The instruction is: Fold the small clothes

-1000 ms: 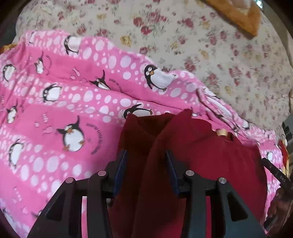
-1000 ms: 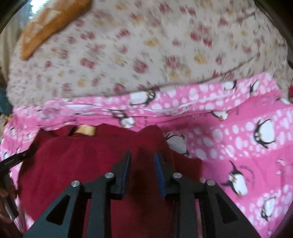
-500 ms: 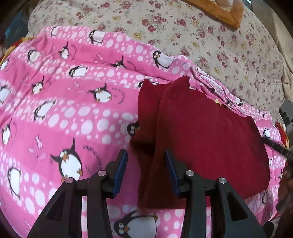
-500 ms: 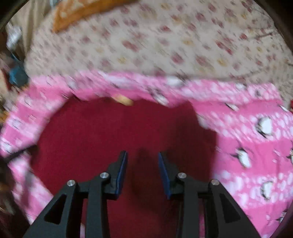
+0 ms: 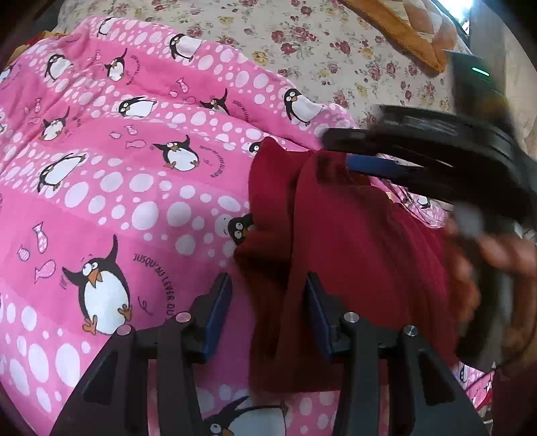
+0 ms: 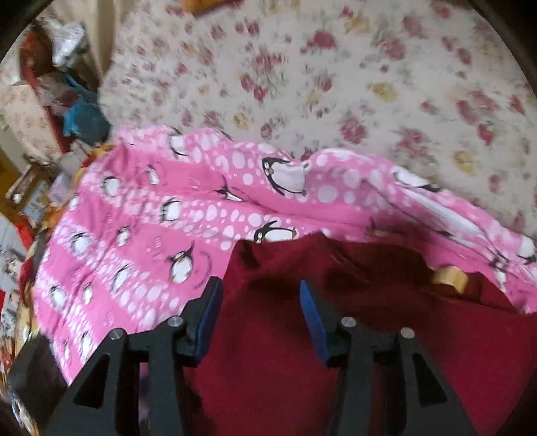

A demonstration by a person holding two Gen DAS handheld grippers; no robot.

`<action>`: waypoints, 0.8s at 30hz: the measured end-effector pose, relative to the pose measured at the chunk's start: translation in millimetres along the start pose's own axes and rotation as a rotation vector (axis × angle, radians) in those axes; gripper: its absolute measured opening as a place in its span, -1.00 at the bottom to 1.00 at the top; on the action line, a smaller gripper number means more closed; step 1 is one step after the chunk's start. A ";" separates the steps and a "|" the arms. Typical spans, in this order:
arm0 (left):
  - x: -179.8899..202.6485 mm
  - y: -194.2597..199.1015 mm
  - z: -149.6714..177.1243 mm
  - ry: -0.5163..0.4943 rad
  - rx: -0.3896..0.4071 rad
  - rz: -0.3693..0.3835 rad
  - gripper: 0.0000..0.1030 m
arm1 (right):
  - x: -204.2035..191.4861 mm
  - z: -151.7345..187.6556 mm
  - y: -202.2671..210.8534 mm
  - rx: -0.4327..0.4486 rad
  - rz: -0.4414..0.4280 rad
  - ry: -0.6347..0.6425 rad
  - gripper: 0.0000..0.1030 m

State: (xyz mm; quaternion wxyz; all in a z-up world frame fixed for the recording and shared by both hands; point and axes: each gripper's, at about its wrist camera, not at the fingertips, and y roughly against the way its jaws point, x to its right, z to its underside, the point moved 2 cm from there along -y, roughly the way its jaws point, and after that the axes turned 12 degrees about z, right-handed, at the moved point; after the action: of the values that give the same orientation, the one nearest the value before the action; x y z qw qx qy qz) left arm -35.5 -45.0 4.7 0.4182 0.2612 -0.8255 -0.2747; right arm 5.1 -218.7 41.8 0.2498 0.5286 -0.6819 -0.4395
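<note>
A small dark red garment [image 5: 349, 241] lies folded on a pink penguin-print blanket [image 5: 117, 174]. My left gripper [image 5: 268, 308] is open, just above the garment's near left edge, holding nothing. The right gripper's black body and blue pads [image 5: 376, 166] cross the left wrist view at the garment's far edge, blurred. In the right wrist view my right gripper [image 6: 258, 308] is open over the red garment [image 6: 369, 352], empty. A tan label [image 6: 448, 278] shows at the garment's neck.
The pink blanket [image 6: 161, 241] lies on a cream floral bedspread [image 6: 335, 84]. An orange-edged cushion [image 5: 409, 30] sits at the far right. Clutter [image 6: 67, 100] stands beside the bed on the left of the right wrist view. A hand [image 5: 496, 268] holds the right gripper.
Both grippers let go of the red garment and opened. The garment now lies flat on the blanket. The right gripper swung across toward the garment's far left corner.
</note>
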 end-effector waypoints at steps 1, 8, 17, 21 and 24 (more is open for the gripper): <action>-0.4 -0.1 -0.5 -0.003 -0.002 0.004 -0.52 | -2.4 -3.6 -11.9 -0.023 0.011 -0.017 -0.02; -2.9 1.6 -2.2 0.010 -0.017 0.036 -0.52 | -5.4 -7.3 -50.2 -0.083 0.038 -0.056 -0.82; -3.8 1.1 -2.6 0.015 -0.020 0.040 -0.52 | -20.6 -7.4 -65.2 -0.066 0.040 -0.015 -0.86; -4.2 0.8 -2.1 0.010 -0.020 0.039 -0.51 | -21.2 -4.4 -54.9 -0.034 0.042 0.013 -0.68; -4.5 1.1 -2.0 0.010 -0.019 0.039 -0.51 | -23.0 -3.1 -33.9 -0.014 0.019 0.038 -0.45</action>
State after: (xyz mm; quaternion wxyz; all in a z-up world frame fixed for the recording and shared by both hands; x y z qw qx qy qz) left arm -31.7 -41.7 4.0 0.4302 0.2423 -0.8256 -0.2731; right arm 31.8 -200.0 16.9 0.2706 0.5287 -0.6790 -0.4315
